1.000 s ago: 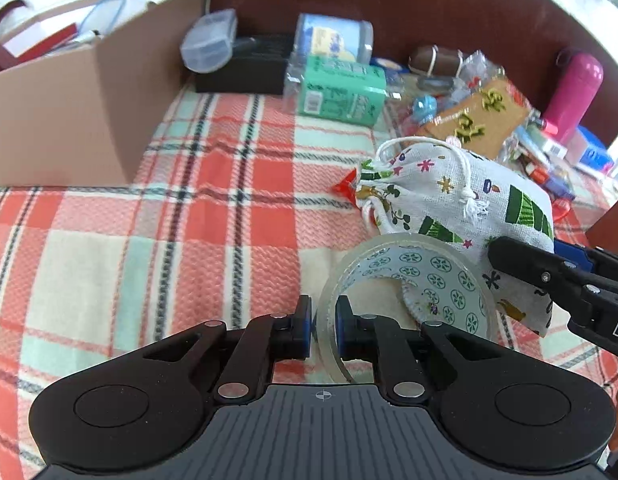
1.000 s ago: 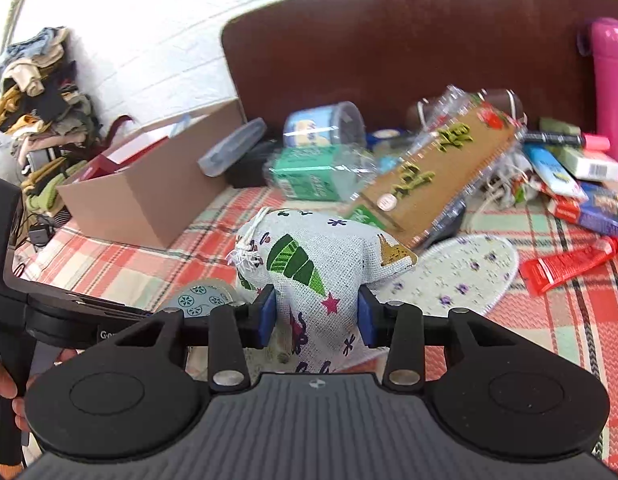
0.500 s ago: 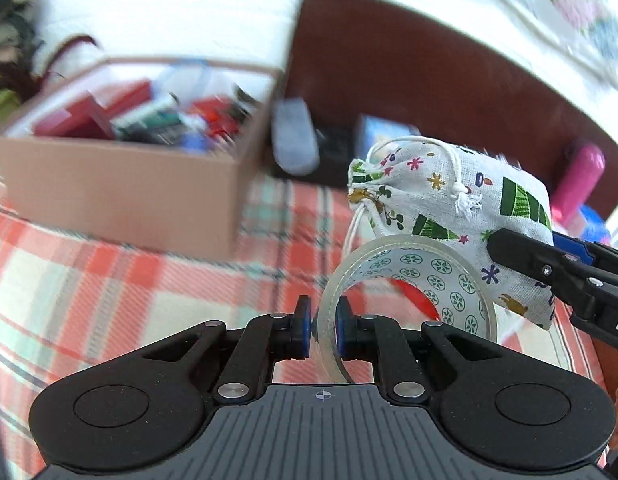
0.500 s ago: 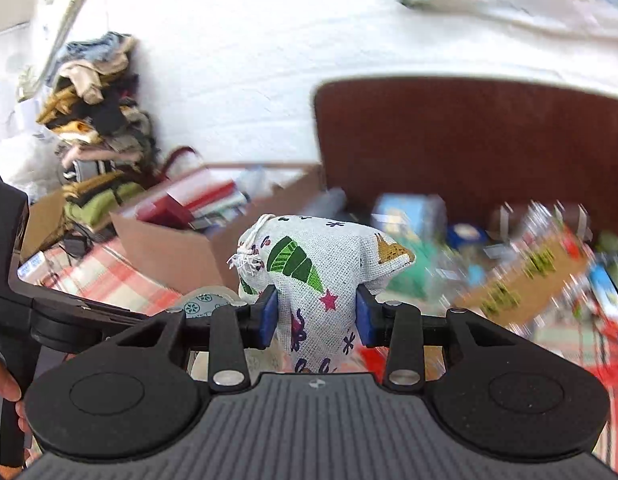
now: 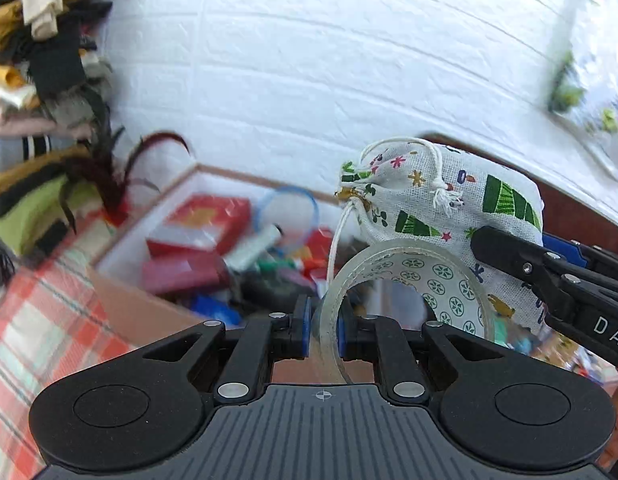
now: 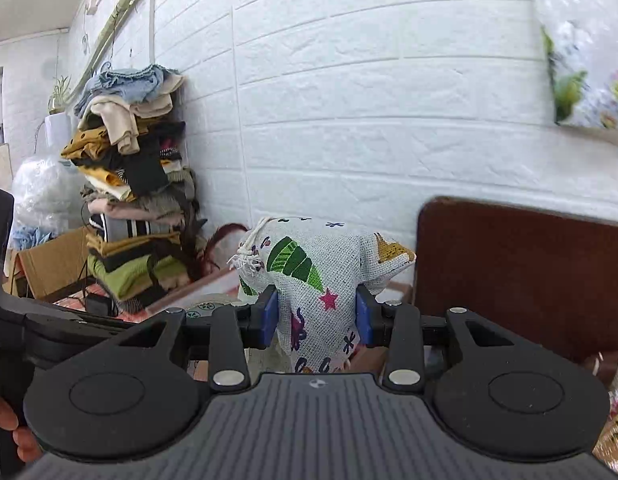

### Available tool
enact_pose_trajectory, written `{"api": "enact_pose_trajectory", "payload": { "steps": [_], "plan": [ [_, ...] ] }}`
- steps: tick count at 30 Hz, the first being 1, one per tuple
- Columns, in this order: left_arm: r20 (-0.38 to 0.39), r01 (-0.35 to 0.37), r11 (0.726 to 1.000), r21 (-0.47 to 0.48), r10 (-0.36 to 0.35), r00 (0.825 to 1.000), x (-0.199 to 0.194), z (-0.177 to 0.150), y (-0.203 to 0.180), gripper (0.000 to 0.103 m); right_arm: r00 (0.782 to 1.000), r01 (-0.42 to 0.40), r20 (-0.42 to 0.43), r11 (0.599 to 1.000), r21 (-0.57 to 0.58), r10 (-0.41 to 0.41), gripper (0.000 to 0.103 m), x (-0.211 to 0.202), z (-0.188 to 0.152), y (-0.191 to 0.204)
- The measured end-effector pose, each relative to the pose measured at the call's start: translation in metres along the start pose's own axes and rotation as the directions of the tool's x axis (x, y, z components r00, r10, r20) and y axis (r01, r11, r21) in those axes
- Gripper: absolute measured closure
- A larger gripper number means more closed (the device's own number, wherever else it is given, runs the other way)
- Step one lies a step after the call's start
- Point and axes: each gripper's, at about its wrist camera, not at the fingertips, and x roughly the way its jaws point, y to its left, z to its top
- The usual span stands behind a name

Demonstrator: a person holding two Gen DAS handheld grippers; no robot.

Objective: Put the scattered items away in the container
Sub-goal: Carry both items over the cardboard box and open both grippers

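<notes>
Carry both loads on over the open cardboard box (image 5: 121, 304) before you let go, and lower them first (it is already crowded). Your left gripper (image 5: 322, 330) pinches the clear tape roll's (image 5: 409, 280) rim; your right gripper (image 6: 316, 316) clamps the printed drawstring pouch (image 6: 321, 276), held up above the box

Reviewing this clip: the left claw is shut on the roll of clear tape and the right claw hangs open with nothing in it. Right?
Not quite. The left claw is shut on the roll of clear tape, but the right claw is not open: the right wrist view shows it shut on the printed drawstring pouch.
</notes>
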Motion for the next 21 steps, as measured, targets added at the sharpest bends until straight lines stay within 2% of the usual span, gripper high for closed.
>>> {"api": "enact_pose_trajectory", "payload": {
  "steps": [6,10,17,21],
  "plan": [
    [-0.01,-0.014,1.0,-0.016,0.013,1.0,0.04,0.036,0.028,0.094,1.0,0.01,-0.009,1.0,0.006,-0.01,0.06,0.054,0.018,0.004],
    [-0.021,-0.02,1.0,-0.018,0.019,1.0,0.078,0.047,0.041,0.093,0.999,0.018,-0.032,0.999,0.044,-0.017,0.06,0.093,0.02,-0.005],
    [-0.08,-0.057,0.998,-0.008,0.057,0.995,0.141,0.049,0.056,0.093,0.995,0.044,-0.094,0.995,0.091,-0.036,0.06,0.155,0.004,-0.024],
    [-0.105,-0.109,0.994,-0.014,0.107,0.989,0.168,0.042,0.067,0.091,0.992,0.055,-0.118,0.994,0.098,-0.044,0.057,0.18,-0.012,-0.032]
  ]
}}
